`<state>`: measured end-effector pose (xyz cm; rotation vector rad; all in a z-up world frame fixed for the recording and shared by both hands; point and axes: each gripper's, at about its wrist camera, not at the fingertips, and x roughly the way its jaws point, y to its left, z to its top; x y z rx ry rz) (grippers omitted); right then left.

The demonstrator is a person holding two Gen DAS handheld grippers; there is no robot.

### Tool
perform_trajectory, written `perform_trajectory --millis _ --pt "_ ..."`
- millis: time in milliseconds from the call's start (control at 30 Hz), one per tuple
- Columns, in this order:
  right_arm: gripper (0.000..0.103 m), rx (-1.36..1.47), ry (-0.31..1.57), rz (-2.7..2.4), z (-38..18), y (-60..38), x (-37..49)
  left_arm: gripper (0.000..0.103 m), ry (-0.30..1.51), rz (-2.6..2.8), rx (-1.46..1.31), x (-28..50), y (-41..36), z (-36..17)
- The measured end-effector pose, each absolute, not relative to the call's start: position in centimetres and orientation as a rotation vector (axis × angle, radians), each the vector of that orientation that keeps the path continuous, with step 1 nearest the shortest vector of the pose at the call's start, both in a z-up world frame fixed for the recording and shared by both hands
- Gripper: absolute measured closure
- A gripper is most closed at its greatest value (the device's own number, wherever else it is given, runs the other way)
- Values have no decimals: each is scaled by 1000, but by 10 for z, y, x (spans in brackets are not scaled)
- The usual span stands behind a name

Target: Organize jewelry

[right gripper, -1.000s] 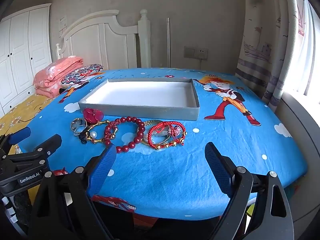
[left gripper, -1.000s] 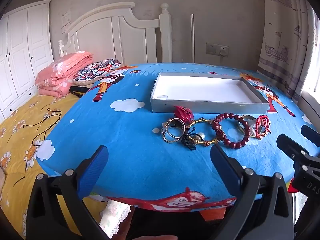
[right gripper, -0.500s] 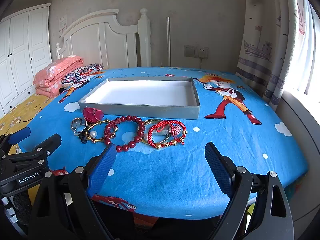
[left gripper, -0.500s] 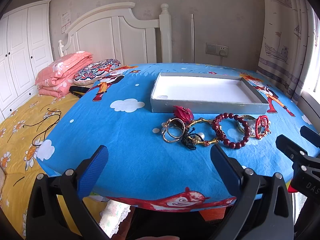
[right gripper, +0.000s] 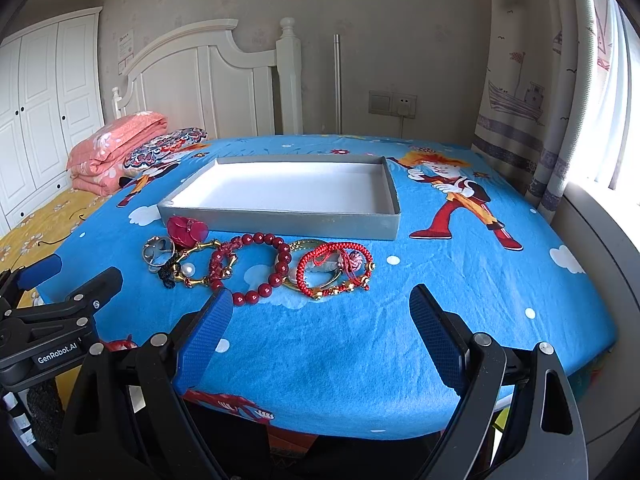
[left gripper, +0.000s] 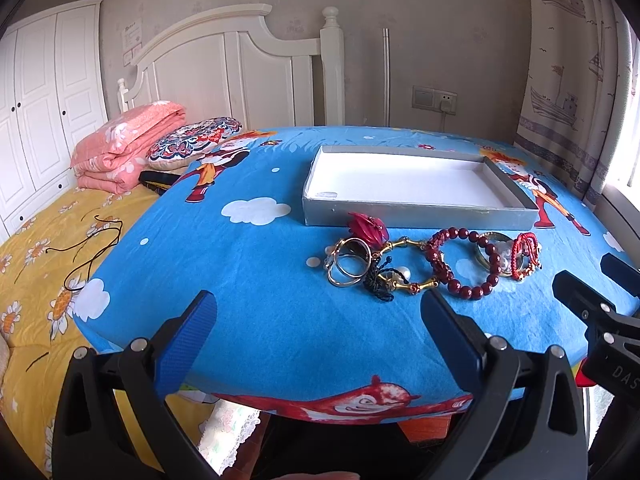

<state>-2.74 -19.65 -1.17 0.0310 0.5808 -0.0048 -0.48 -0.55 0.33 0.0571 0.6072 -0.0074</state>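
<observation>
Blue tablecloth point(right gripper: 460, 300), jewelry point(right gripper: 256, 264) just beyond right hand-held gripper point(right gripper: 320, 320), untouched.

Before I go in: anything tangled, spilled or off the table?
Nothing spilled or fallen. The jewelry lies in an overlapping row in front of the empty grey tray: the red bead bracelet overlaps the gold bangle and the red cord bracelet.

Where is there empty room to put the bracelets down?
The gray tray has a bare white floor. The blue cloth is open to the right of the red cord bracelet, and between the jewelry and the near table edge. It is crowded in front of the tray, from the silver rings across.
</observation>
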Motion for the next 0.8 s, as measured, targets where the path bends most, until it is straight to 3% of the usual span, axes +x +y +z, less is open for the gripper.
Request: perform_trajectory --millis 800 --pt "19 34 583 -4 -13 -196 -27 5 612 -2 44 -4 -1 4"
